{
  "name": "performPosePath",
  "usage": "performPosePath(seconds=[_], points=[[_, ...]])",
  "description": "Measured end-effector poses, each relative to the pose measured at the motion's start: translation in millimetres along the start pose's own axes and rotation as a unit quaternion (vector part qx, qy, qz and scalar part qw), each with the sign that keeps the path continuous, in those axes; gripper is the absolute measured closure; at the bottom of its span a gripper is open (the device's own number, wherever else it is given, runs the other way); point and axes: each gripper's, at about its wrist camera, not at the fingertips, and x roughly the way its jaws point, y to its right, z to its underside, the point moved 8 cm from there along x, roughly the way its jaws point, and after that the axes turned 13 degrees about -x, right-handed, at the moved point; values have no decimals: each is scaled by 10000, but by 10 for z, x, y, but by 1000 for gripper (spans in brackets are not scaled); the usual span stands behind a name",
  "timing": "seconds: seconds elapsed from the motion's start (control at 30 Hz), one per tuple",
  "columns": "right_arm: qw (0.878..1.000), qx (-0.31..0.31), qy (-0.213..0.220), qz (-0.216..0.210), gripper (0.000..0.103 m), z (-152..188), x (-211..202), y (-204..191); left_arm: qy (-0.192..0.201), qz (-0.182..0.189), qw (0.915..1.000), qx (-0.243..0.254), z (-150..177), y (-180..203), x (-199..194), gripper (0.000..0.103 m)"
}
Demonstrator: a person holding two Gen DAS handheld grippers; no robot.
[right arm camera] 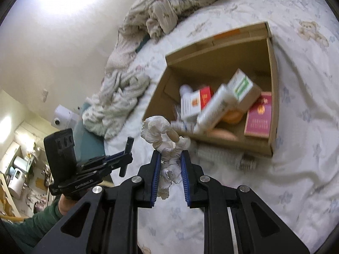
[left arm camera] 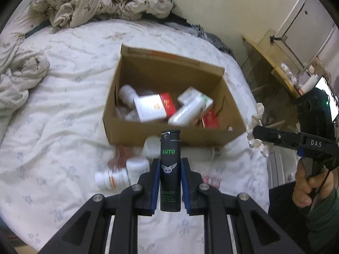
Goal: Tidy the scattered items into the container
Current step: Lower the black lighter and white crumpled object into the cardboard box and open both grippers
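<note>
Between the blue pads of the left tongs [left arm camera: 170, 182] stands a black plastic lighter [left arm camera: 170, 169] with green "AUTO" lettering, upright and clamped on both sides. Beyond the lighter's top sits an open brown cardboard box [left arm camera: 148, 134] on a white quilted bed [left arm camera: 53, 127]; inside it lie white-and-red cartons [left arm camera: 154, 106], a white tube and a white bottle, jumbled together. Just ahead of the left tongs and to their left, outside the box's near wall, lie white pill bottles [left arm camera: 122, 173], blurred, so their labels cannot be read. The right tongs [right arm camera: 170, 175] are closed on a white ruffled fabric scrunchie [right arm camera: 163, 139], which bunches up above the pads. Ahead and to the right of the right tongs is the same box, its near wall close to the scrunchie. A crumpled beige blanket [left arm camera: 95, 2] lies far beyond the box.
</note>
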Motion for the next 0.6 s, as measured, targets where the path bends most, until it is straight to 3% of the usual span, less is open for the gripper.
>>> performPosePath(seconds=[0.4, 0.6], points=[[9978, -175, 458, 440, 82, -650, 4, 433, 217, -20, 9997, -149, -630, 164, 199, 84], [9980, -127, 91, 607, 82, -639, 227, 633, 90, -142, 9994, -296, -801, 130, 533, 84]])
